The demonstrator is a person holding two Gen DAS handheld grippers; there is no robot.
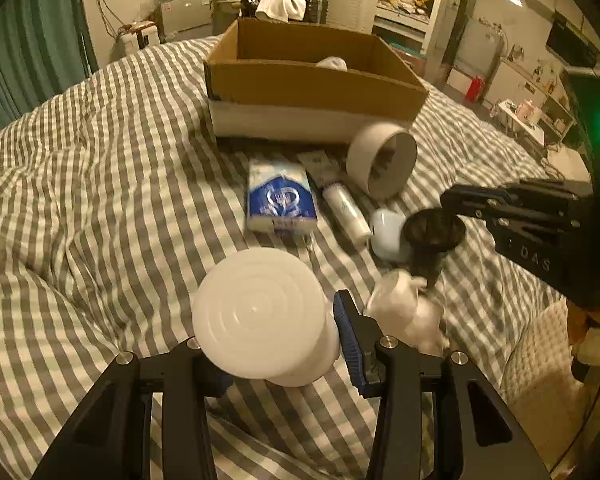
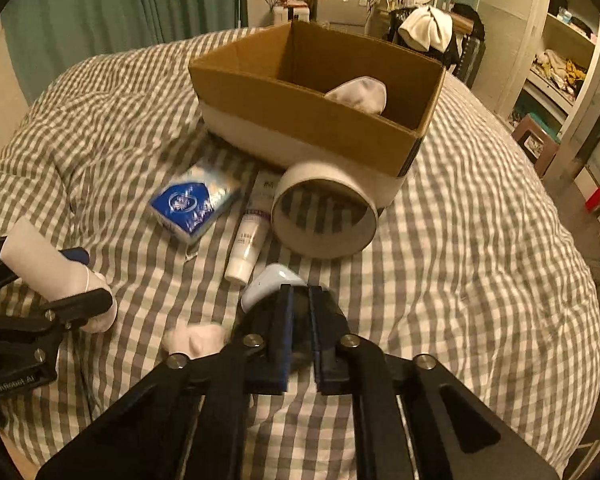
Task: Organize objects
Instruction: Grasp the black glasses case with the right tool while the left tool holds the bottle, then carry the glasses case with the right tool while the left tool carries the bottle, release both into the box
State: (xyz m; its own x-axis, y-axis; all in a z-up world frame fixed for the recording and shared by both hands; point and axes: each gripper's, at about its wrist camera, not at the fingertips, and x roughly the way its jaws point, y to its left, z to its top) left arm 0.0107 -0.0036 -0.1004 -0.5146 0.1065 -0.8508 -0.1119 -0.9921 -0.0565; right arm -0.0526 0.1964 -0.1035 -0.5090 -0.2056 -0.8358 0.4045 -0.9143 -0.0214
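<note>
My left gripper point(image 1: 284, 332) is shut on a white plastic bottle point(image 1: 260, 312), held above the checked bedspread; it also shows at the left of the right wrist view point(image 2: 44, 268). My right gripper point(image 2: 300, 304) is shut on the rim of a small black cup point(image 1: 434, 232), next to a white oval case point(image 2: 272, 284). A cardboard box point(image 2: 300, 120) with a white sock point(image 2: 360, 92) inside stands behind. In front of it lie a tissue pack point(image 1: 280, 200), a white tube point(image 2: 250, 236) and a large tape roll point(image 2: 324, 216).
A crumpled white item point(image 1: 404, 308) lies on the bed beside the left gripper. The bed's edge point(image 2: 572, 280) runs along the right, with shelves and furniture beyond. A green curtain point(image 2: 120, 4) hangs at the back left.
</note>
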